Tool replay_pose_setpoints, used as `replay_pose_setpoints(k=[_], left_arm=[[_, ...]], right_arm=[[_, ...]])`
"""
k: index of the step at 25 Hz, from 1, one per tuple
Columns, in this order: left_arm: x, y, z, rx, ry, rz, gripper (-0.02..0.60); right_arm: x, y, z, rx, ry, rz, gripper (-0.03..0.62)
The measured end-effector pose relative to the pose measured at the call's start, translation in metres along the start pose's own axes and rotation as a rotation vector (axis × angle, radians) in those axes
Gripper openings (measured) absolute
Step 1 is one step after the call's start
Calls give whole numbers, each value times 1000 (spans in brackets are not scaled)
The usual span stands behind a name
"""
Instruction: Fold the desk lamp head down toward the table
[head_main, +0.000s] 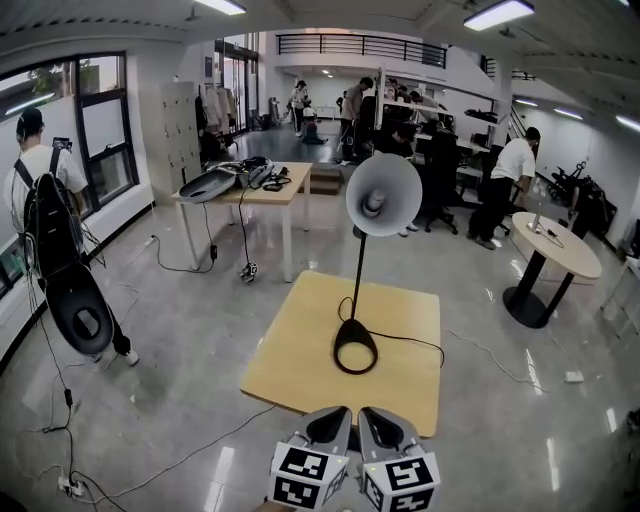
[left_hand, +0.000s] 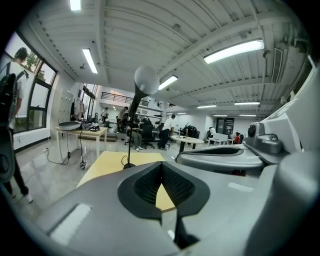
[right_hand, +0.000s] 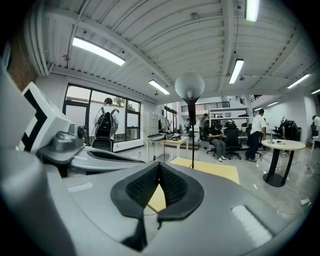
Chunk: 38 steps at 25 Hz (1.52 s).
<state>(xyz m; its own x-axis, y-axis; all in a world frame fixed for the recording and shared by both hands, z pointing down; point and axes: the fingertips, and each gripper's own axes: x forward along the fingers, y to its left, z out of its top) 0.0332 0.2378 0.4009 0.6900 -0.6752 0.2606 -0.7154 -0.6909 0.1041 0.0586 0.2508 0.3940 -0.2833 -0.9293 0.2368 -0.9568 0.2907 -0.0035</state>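
Desk lamp stands upright near the middle of the small wooden table, its ring base a little toward the near edge and its cord trailing off toward the right edge. The wide bell-shaped head sits high on a thin black stem, its open face tipped up and toward the near edge.

From where I stand it looks light and top-heavy: a slim rod, a hollow ring for a foot, a broad shade on top. I'd guess the head turns on a joint just under the shade, stiff enough to hold its pose, so a push there could tip or slide the whole lamp. The shade's rim looks like smooth, thin shell, probably slippery. Better to pinch the stem low down or press on the base with one tool and bear on the back of the head with the other.

Both tools hang side by side off the table's near edge, well apart from the lamp. The left gripper has its ribbed pads pressed together on nothing, and the right gripper is the same, closed and empty.
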Motion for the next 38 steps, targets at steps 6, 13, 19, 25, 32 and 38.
replay_pose_setpoints(k=[6,13,19,25,32,38], left_arm=[[118,-22,53,-12,-12,19,11],[247,-45,90,0,-19,68,11],[312,-70,131,-2,-16,104,11],[334,-80,168,9,-37,141,11],[345,-74,184,3,-42,145,12],[357,-20,213,23,-54,104,11]], right_arm=[[41,-118,30,-15,4,37,5],[86,-242,50,-61,-8,109,5],[94,-311,81,-166,-11,178,3],[91,-342,119,-312,-21,222,5],[98,-350,148,-427,-49,225,5],[148,-340,194,-548,-81,170,6]])
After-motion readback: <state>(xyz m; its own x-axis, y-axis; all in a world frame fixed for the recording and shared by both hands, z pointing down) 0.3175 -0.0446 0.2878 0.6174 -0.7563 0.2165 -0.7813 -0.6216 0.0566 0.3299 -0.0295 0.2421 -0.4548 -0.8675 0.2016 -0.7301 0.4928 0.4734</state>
